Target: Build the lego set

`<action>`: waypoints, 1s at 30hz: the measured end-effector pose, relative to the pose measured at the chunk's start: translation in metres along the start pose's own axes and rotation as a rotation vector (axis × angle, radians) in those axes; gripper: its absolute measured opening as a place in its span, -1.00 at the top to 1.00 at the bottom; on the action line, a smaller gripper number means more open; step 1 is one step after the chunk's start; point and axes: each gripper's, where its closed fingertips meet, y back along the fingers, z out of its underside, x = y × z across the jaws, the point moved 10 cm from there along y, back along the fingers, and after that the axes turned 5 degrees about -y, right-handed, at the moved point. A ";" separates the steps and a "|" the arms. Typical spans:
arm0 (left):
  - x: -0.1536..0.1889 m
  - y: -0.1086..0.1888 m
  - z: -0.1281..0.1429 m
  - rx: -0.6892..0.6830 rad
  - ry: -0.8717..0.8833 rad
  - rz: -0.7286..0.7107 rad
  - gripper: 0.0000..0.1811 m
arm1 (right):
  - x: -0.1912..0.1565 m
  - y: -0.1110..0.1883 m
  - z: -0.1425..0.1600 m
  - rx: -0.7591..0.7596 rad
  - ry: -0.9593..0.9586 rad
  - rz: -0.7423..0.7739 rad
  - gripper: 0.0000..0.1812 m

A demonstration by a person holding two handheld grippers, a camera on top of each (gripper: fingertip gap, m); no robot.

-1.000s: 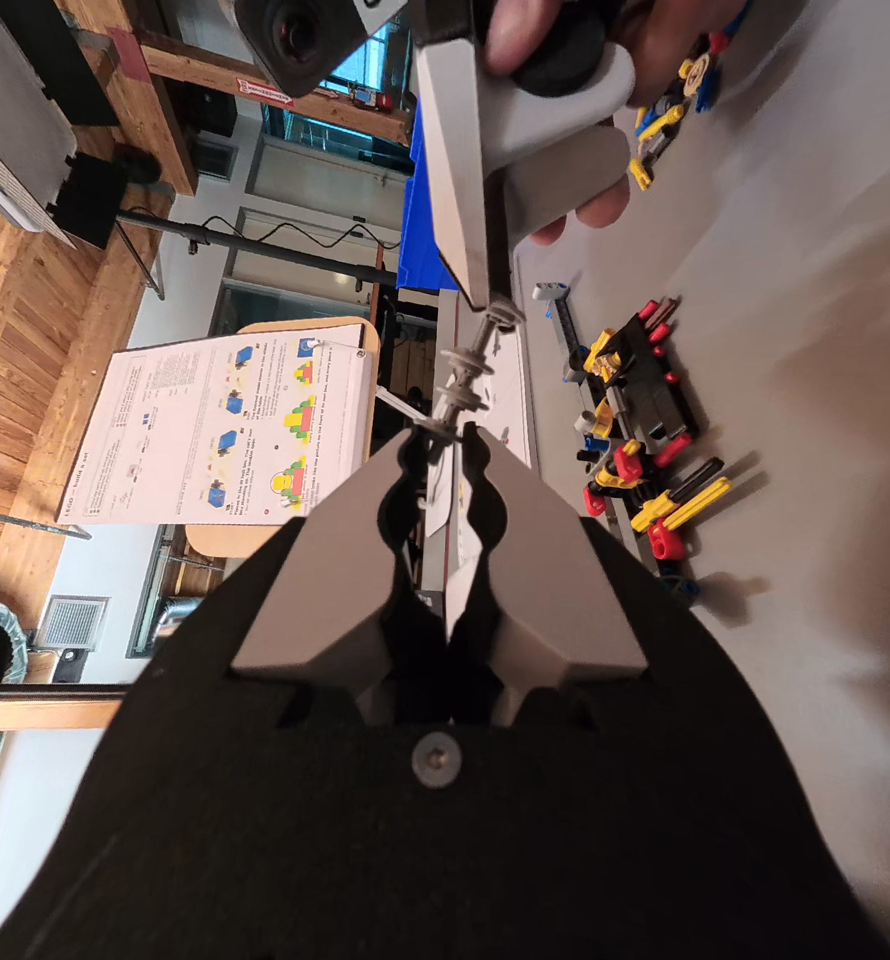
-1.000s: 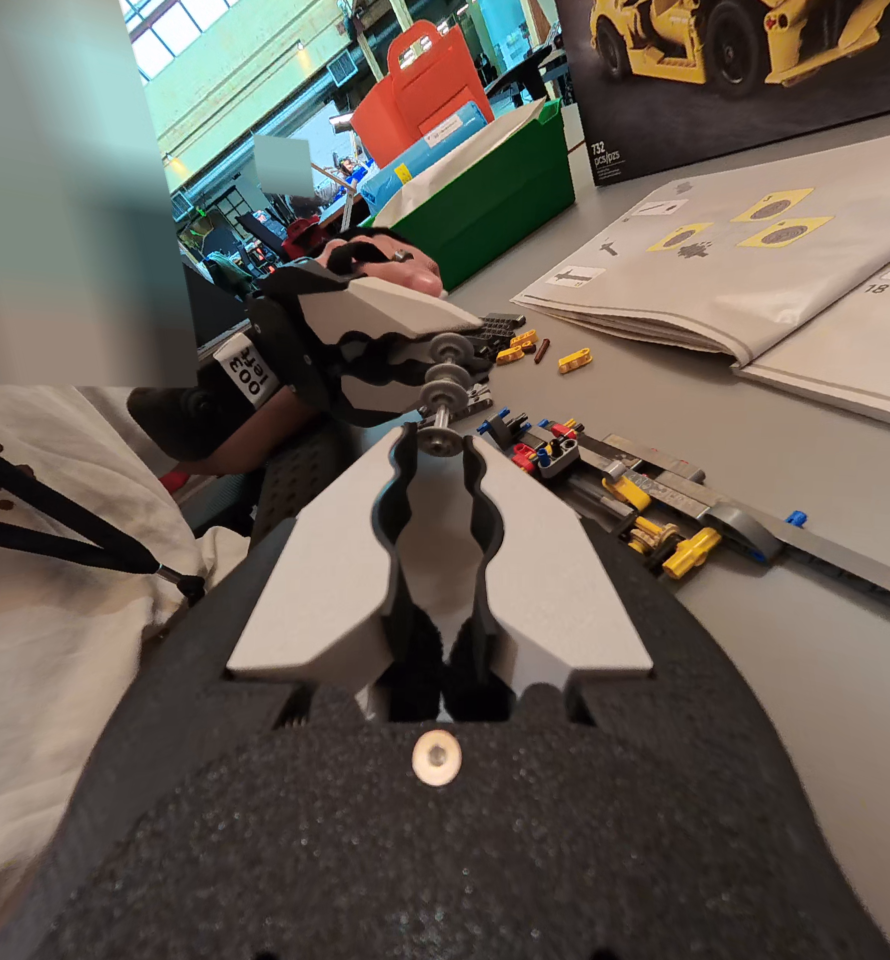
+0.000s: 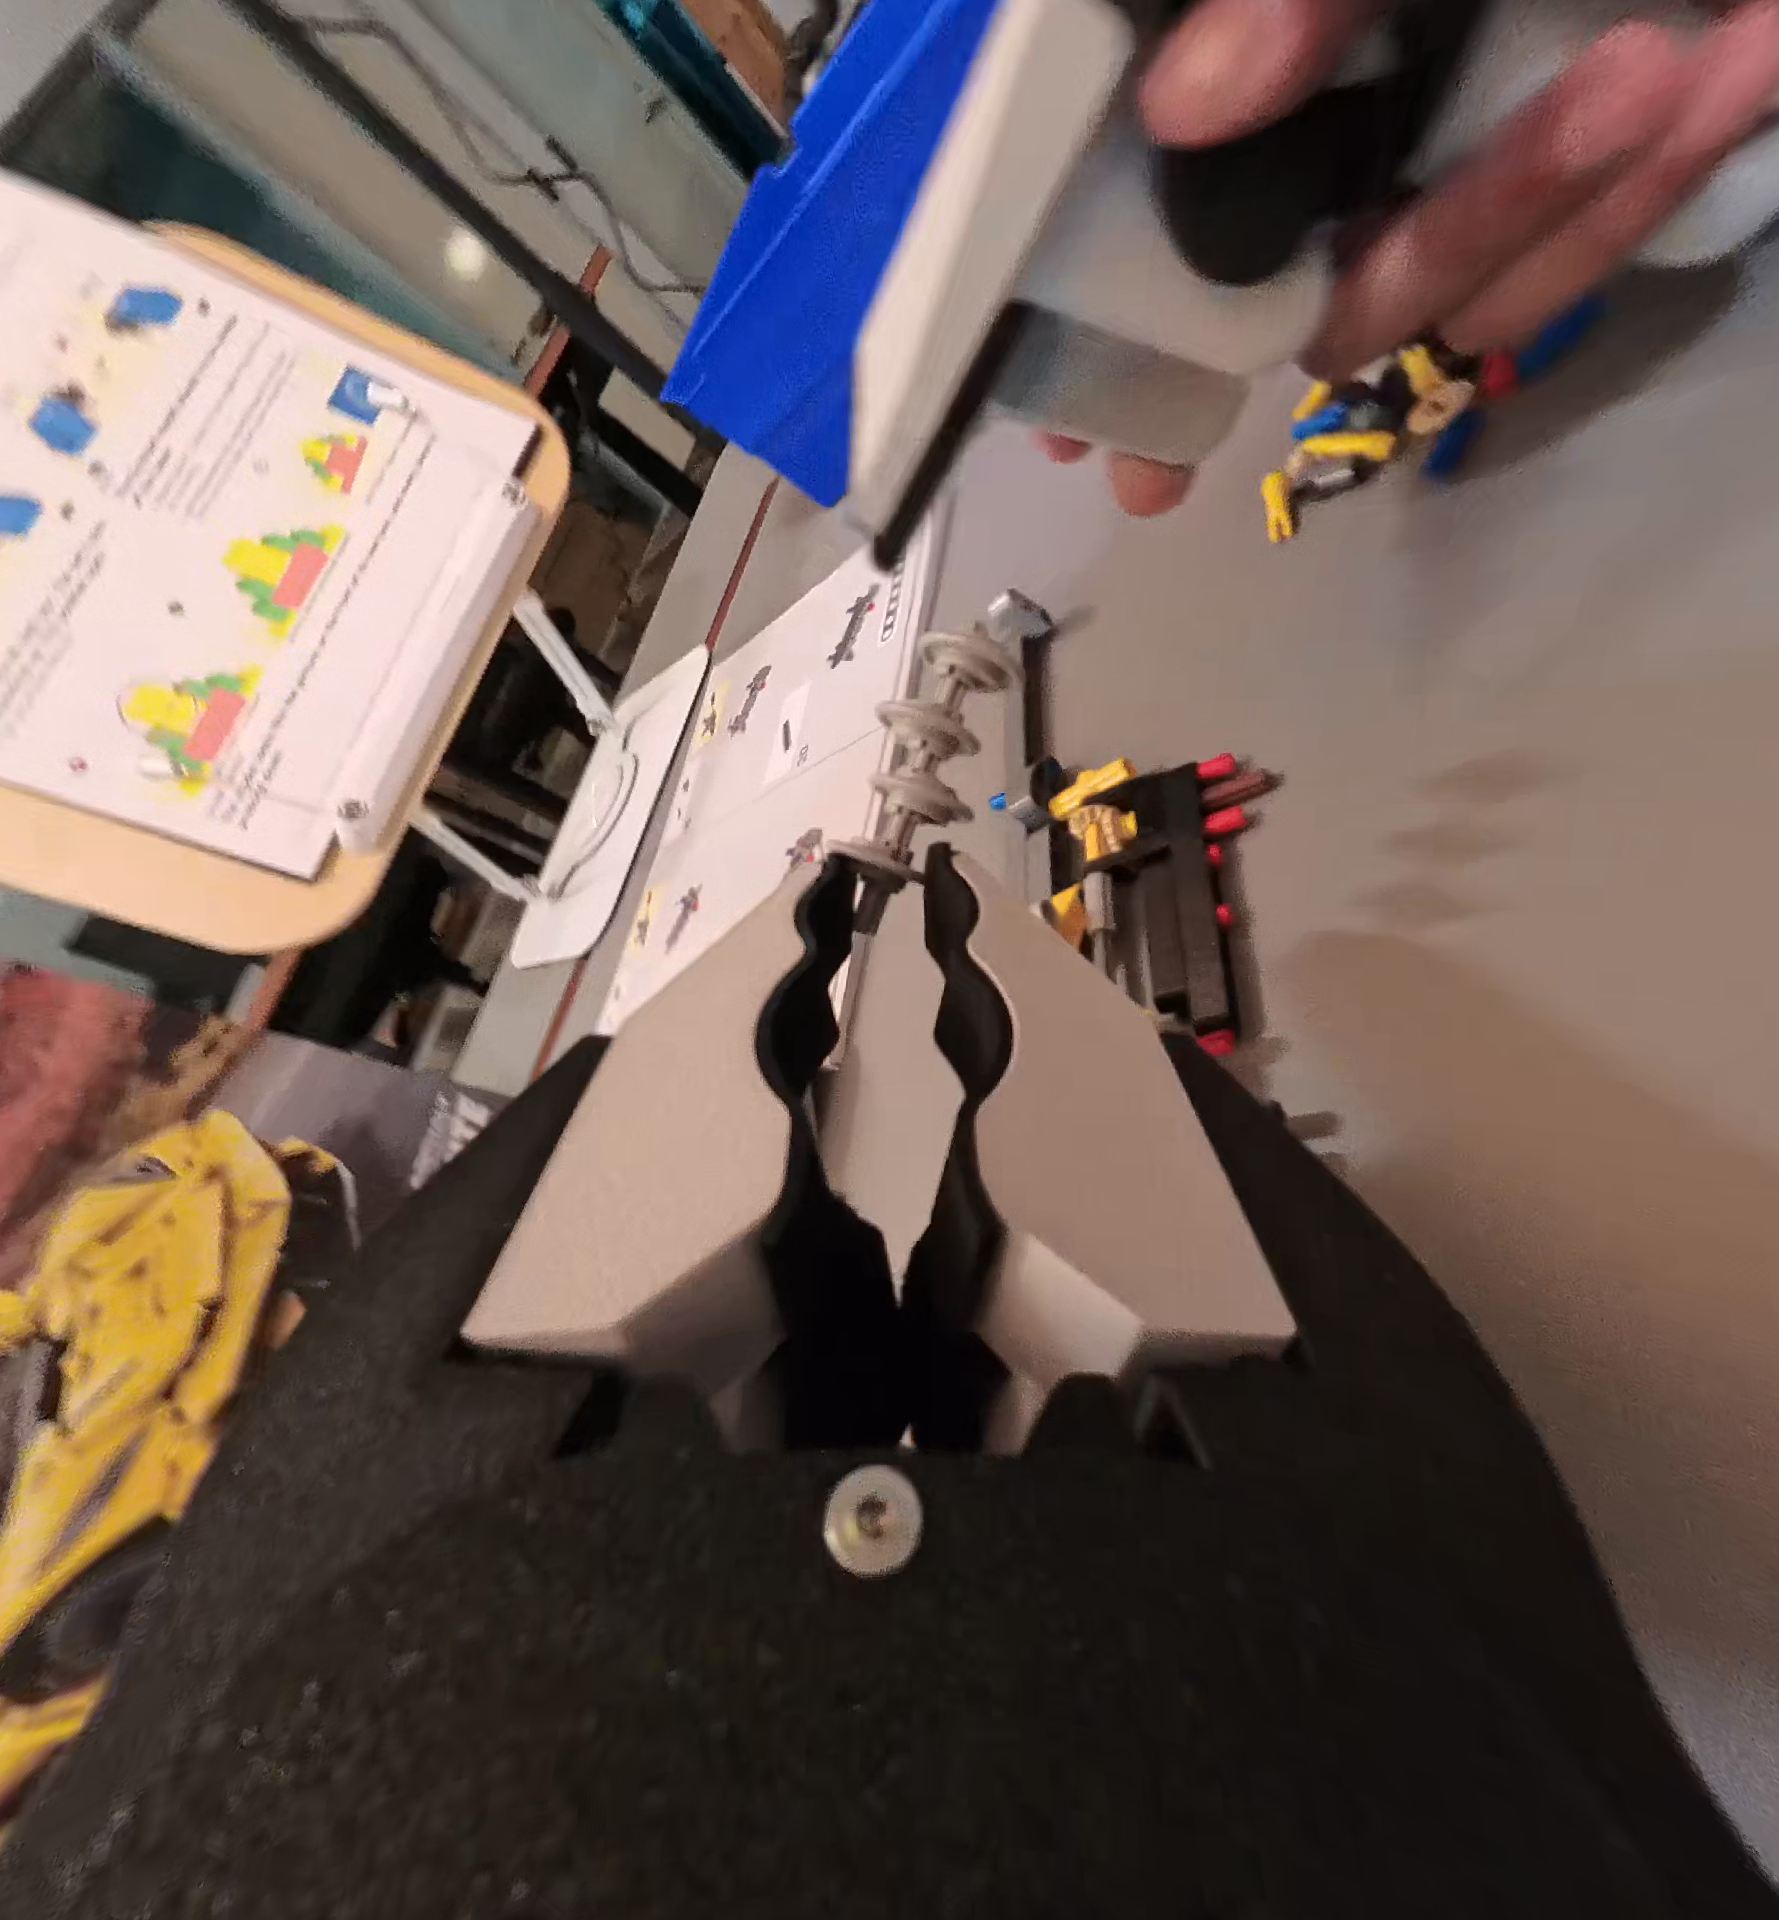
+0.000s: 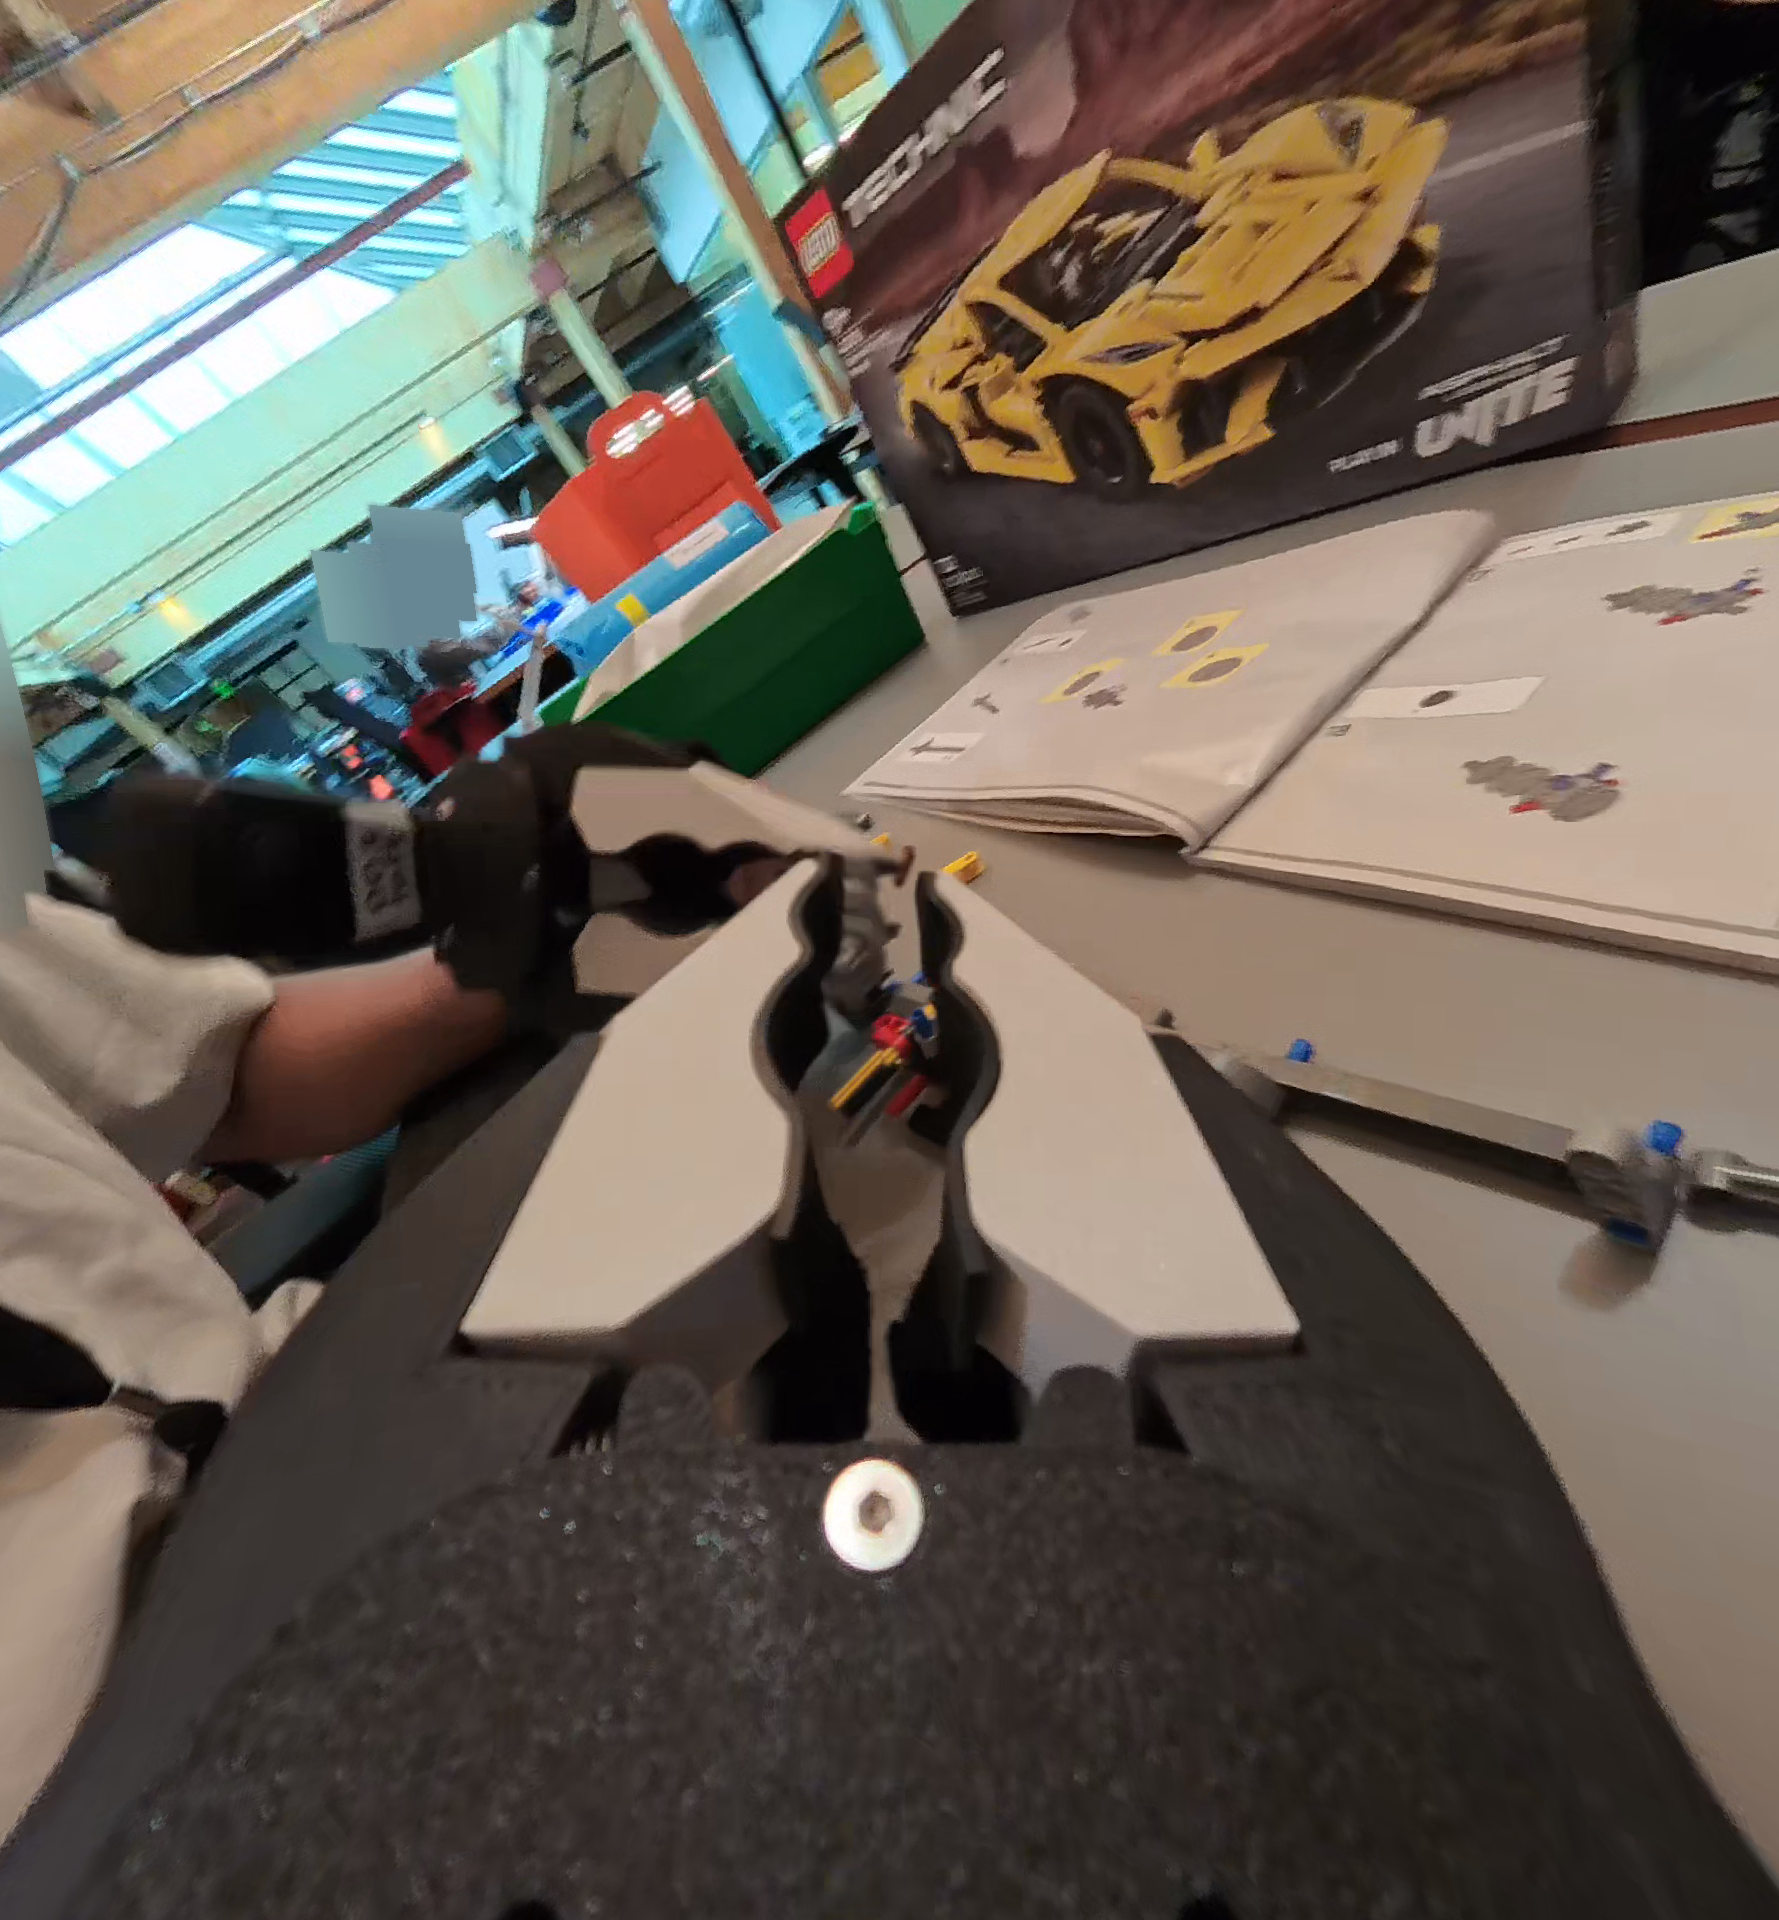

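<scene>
Grey bushings on an axle (image 3: 921, 769) are pinched at the axle's near end by the left tool (image 3: 880, 868); beside the axle, the right tool (image 4: 869, 883) is held narrowly parted, empty.

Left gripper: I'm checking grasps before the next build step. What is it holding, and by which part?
The left gripper pinches the grey axle with disc-shaped pieces by its near end; the discs stick out beyond the fingertips. The right gripper holds nothing.

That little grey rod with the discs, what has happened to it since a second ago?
The right gripper has let go of the grey rod with discs and drawn back. The left gripper still pinches one end, and has swung toward the booklet. Loose parts stay on the table.
</scene>
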 end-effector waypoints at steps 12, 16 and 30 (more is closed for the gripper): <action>-0.004 -0.001 -0.001 0.023 0.123 0.028 0.86 | -0.005 -0.022 0.012 -0.138 -0.011 -0.037 0.80; -0.005 0.002 -0.003 0.052 0.116 0.033 0.86 | -0.008 -0.019 0.011 -0.128 0.011 -0.050 0.80; -0.004 0.005 -0.003 0.065 0.133 0.110 0.98 | -0.004 -0.012 0.006 -0.089 -0.019 -0.058 0.80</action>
